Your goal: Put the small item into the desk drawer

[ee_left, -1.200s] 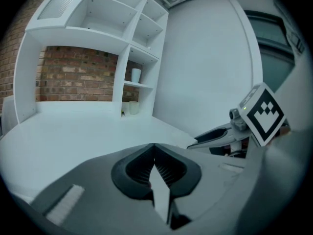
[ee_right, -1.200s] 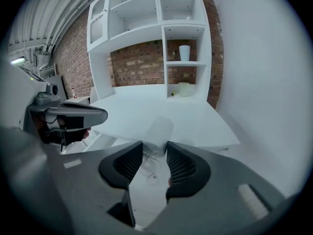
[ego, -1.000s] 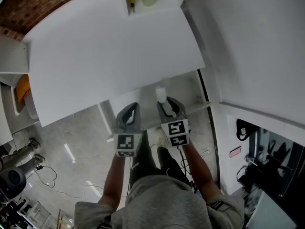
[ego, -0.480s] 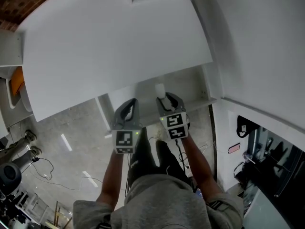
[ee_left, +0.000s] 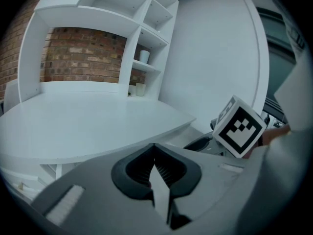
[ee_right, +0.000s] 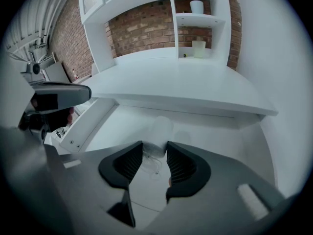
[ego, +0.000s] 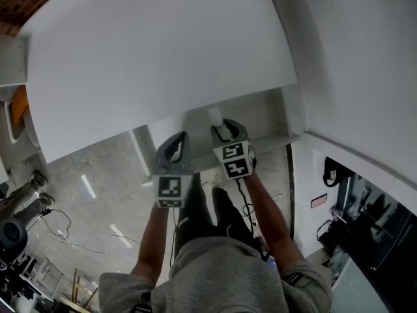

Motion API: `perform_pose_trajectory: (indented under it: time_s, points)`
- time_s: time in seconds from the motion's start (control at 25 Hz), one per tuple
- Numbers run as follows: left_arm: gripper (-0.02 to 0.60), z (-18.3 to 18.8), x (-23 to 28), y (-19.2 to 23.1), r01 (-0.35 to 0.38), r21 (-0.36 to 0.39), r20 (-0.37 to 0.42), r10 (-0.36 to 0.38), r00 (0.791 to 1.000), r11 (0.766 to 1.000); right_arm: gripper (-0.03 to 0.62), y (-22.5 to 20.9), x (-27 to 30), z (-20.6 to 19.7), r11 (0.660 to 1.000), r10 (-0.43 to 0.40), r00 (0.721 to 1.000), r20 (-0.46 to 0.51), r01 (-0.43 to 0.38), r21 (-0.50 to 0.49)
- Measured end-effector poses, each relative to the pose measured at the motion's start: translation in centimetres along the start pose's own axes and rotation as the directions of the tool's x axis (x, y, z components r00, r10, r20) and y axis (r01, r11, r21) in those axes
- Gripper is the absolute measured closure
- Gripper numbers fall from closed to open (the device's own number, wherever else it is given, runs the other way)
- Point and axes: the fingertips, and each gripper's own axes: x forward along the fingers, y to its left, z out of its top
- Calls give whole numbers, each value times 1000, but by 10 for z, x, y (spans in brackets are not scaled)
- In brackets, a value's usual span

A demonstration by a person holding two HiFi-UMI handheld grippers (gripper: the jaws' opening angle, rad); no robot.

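A small translucent white container (ee_right: 157,133) sits between the pads of my right gripper (ee_right: 154,153), which is shut on it. In the head view the container (ego: 215,117) sticks out ahead of that gripper (ego: 224,128), over the open white drawer (ego: 264,119) under the desk top (ego: 156,57). From the right gripper view the drawer's pale floor (ee_right: 205,141) lies straight below the container. My left gripper (ee_left: 154,156) is shut with nothing in it, and it hangs beside the right one (ego: 176,141) at the drawer's front left.
The drawer's left wall (ee_right: 90,124) runs up toward the desk edge. White shelves at the back hold a cup (ee_right: 198,48) and another cup (ee_right: 196,6) against a brick wall. An orange seat (ego: 18,106) and floor cables (ego: 58,237) lie to the left.
Both grippers have sunk lower toward the drawer. The right one has tipped more steeply down, still carrying the container.
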Motion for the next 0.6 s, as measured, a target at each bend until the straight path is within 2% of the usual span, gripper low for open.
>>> perform_pose_trajectory:
  time_s: [0.2,0.36,0.6]
  points:
    - [569,1,0,4,-2,0,-4,2,1000,1000,435,-3,18,-3,1000,4,999,-49,-4,9]
    - [569,-1,0,7,-1,-11,-10,1,1000,1000,434,-3,30,-2,997,43,996,-73,-38,65]
    - [569,-3,-2,15,-15,-27,-16,15,1000,1000,433,-8,44,-4,997,38,993,-112,-29,74]
